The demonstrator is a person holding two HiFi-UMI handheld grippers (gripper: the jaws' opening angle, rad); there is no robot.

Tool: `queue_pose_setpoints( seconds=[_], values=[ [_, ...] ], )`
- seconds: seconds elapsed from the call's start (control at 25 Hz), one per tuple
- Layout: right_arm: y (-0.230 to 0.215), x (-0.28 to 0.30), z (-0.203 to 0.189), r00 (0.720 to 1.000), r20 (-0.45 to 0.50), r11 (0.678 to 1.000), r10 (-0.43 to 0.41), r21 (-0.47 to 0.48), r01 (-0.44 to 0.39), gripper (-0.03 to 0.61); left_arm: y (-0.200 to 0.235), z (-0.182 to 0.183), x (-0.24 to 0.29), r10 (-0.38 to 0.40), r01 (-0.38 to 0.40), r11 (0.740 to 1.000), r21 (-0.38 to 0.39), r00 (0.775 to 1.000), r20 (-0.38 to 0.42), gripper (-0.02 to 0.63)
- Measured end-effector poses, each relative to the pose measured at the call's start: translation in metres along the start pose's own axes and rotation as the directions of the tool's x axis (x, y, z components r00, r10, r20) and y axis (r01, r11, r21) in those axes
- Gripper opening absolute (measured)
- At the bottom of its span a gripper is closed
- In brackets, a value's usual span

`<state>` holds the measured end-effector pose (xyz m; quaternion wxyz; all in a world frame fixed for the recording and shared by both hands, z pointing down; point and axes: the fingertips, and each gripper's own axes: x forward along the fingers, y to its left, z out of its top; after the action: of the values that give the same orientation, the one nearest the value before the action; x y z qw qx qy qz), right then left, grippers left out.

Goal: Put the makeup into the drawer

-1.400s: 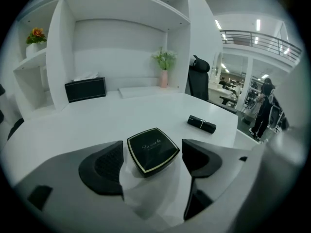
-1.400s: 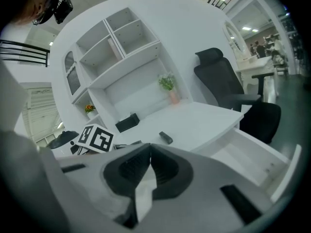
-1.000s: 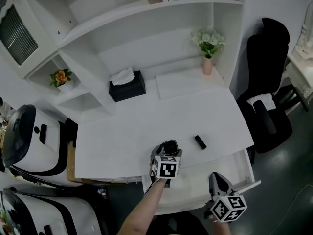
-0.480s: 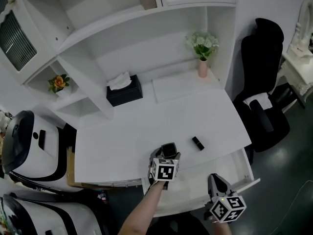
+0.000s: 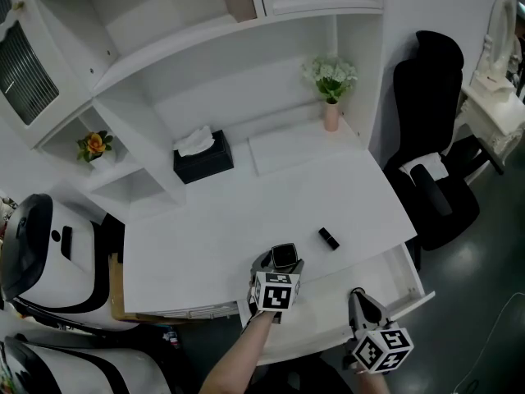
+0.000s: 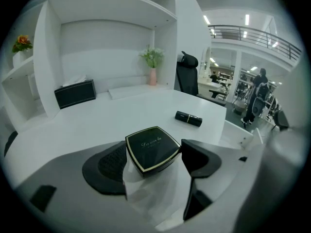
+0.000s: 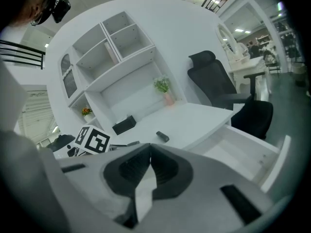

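Note:
My left gripper (image 5: 280, 263) (image 6: 151, 157) is shut on a square black compact with a gold rim (image 6: 151, 147) (image 5: 284, 256), held over the front edge of the white desk (image 5: 246, 212). A small black lipstick tube (image 5: 328, 238) (image 6: 188, 118) (image 7: 162, 137) lies on the desk to the right of it. The white drawer (image 5: 394, 281) (image 7: 243, 147) stands pulled out below the desk's front edge. My right gripper (image 5: 358, 304) (image 7: 148, 161) hangs over the drawer with its jaws closed together and nothing between them.
A black tissue box (image 5: 203, 156) and a pink vase of flowers (image 5: 330, 105) stand at the back of the desk under white shelves. A black office chair (image 5: 431, 171) is at the right. White and black machines (image 5: 41, 253) sit at the left.
The head view has shifted slightly, so the scene sits a little to the left. My left gripper still holds the compact at the desk's front edge. The right gripper has stayed in place.

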<state>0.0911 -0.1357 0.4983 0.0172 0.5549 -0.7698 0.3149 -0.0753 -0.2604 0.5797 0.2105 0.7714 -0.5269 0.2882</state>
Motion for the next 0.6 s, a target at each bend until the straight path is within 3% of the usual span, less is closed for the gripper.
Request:
queue_pose_setpoints(
  seconds=[0.36,0.6],
  values=[
    [0.006,-0.019,-0.006,0.998,0.039,0.999,-0.053,0.009,0.053,0.005,-0.049,0.008,-0.023,-0.135,0.13,0.987,0.092,0.989,0.053,0.356],
    [0.006,-0.046,-0.012,0.989,0.084,0.992,-0.125,0.033,0.123,0.005,-0.092,-0.004,-0.038,-0.249,0.24,0.955,0.173,0.968,0.031,0.356]
  ],
)
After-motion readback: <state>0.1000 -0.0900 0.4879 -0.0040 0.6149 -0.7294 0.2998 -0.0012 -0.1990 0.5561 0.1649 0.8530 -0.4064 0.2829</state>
